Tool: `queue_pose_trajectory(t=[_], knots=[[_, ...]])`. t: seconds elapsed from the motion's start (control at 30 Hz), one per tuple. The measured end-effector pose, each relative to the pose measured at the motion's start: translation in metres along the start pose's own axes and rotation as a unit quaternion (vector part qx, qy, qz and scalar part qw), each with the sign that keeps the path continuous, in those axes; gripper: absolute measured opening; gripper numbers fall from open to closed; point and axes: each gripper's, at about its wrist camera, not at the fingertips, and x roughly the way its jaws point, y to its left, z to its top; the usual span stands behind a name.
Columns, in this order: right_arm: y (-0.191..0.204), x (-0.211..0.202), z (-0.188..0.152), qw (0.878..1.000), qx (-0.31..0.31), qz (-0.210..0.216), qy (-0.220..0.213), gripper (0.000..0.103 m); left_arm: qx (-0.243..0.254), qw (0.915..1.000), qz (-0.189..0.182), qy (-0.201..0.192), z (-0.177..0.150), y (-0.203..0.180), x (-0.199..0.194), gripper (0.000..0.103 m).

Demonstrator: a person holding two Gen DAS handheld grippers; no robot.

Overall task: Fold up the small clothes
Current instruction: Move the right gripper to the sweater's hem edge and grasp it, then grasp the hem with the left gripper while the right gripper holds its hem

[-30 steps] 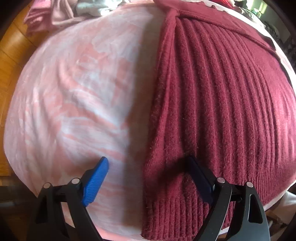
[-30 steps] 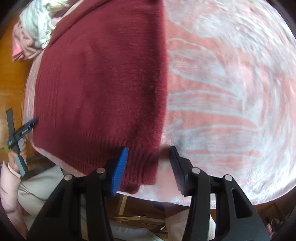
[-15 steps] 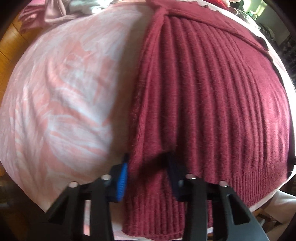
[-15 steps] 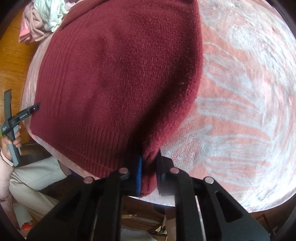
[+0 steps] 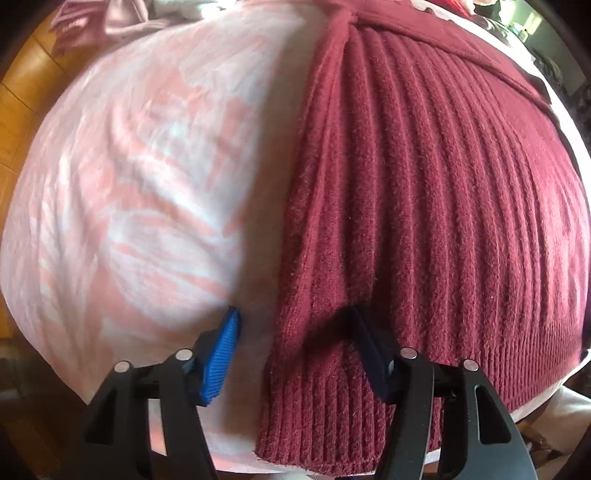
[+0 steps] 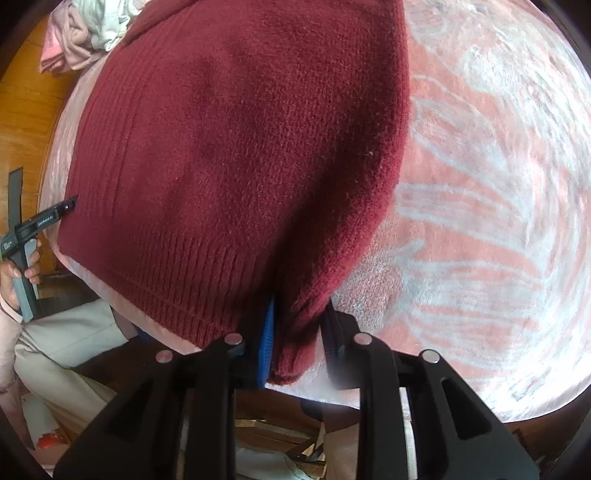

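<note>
A maroon ribbed sweater (image 5: 424,203) lies flat on a pink and white blanket (image 5: 129,203). My left gripper (image 5: 293,314) points down over its lower left hem corner. Its jaws are opening, and the sweater's edge lies between them, clear of the blue pad (image 5: 221,354). In the right wrist view the sweater (image 6: 240,147) bulges up toward the lens. My right gripper (image 6: 300,306) has the lower right hem corner bunched between its pads (image 6: 267,343). Its jaws are opening slightly while the fabric still fills the gap.
A heap of pale clothes (image 6: 81,37) lies at the blanket's far end, also seen as a clothes heap (image 5: 110,22) in the left wrist view. Wooden floor (image 6: 26,110) borders the blanket (image 6: 480,221). A hand (image 6: 22,273) and light trousers (image 6: 55,350) show at the near left.
Both grippers closed on the sweater's hem corners half a second ago. Since then the left jaws have spread off the fabric. The right jaws widened only a little and the corner has risen.
</note>
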Motion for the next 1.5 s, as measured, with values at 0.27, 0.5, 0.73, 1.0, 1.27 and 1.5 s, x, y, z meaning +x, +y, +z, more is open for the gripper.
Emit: queue_pose_trajectory(t=[0.27, 0.5, 0.73, 1.0, 1.27, 1.5], knots=[[0.008, -0.027, 0.001, 0.998, -0.005, 0.053, -0.038, 0.009, -0.003, 0.9977, -0.068, -0.002, 0.003, -0.020, -0.016, 0.011], [0.006, -0.085, 0.024, 0.987, 0.014, 0.119, -0.110, 0.008, -0.052, 0.9833, -0.163, -0.062, 0.048, -0.029, -0.071, 0.010], [-0.019, -0.115, 0.078, 0.979, 0.080, 0.118, -0.148, 0.006, -0.114, 0.9723, -0.171, -0.112, 0.113, -0.025, -0.092, 0.010], [-0.042, -0.098, 0.145, 0.970, 0.156, 0.079, -0.166, 0.006, -0.168, 0.9709, -0.119, -0.122, 0.178, -0.005, -0.067, 0.010], [-0.112, -0.081, 0.184, 0.959, 0.219, 0.053, -0.173, 0.030, -0.234, 0.9624, -0.122, -0.063, 0.214, 0.022, -0.017, 0.021], [-0.064, -0.086, 0.172, 0.988, -0.006, 0.026, -0.155, 0.028, -0.212, 0.9678, -0.111, -0.080, 0.215, 0.045, -0.038, 0.035]])
